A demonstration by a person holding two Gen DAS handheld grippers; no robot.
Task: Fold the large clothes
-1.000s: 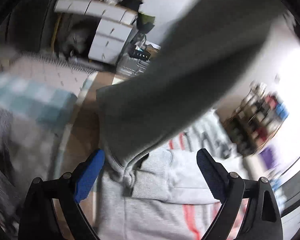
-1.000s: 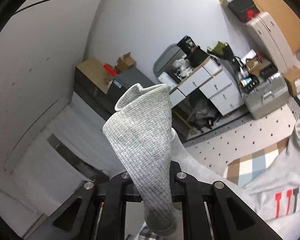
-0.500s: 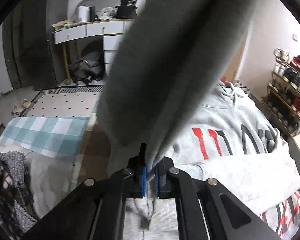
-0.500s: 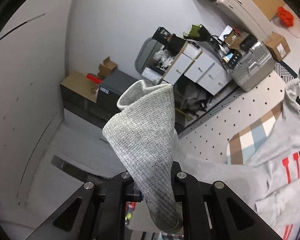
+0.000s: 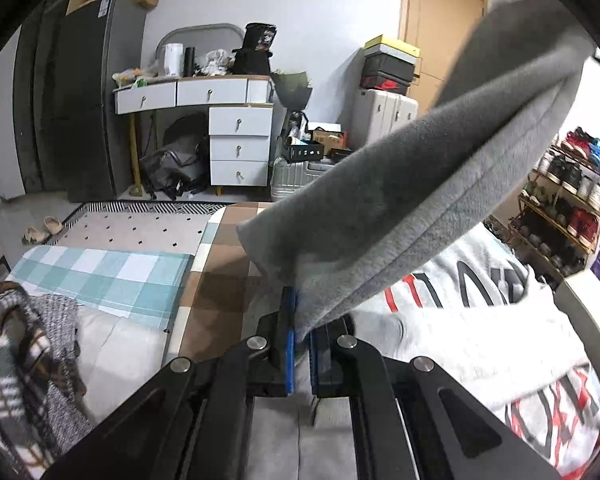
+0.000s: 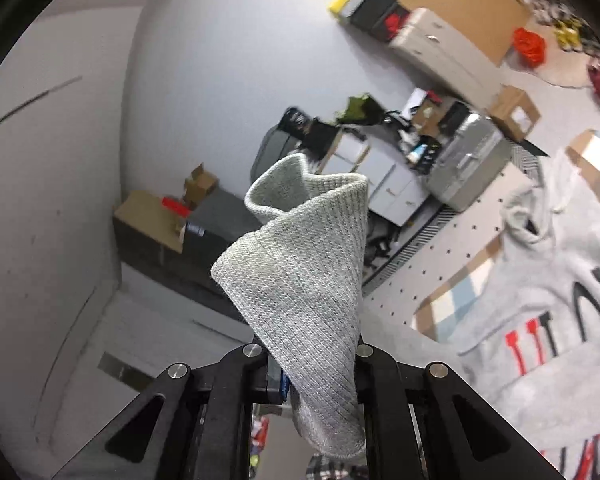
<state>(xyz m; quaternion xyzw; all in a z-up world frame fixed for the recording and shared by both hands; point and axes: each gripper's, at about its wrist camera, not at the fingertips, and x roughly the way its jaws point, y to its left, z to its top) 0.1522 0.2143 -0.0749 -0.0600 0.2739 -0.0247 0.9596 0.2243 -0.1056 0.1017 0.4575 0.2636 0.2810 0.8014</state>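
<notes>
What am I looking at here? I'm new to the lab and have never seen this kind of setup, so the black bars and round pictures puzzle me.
A person holds a two-finger gripper in each hand; a fisheye camera on each looks along its fingers, hence the round pictures. The black bars are the gripper arms. In the left wrist view, the left gripper is shut on the sleeve of a grey hoodie, which lies on a checked cover. In the right wrist view, the right gripper is shut on the sleeve's ribbed cuff. Plaid clothes lie to one side.
</notes>
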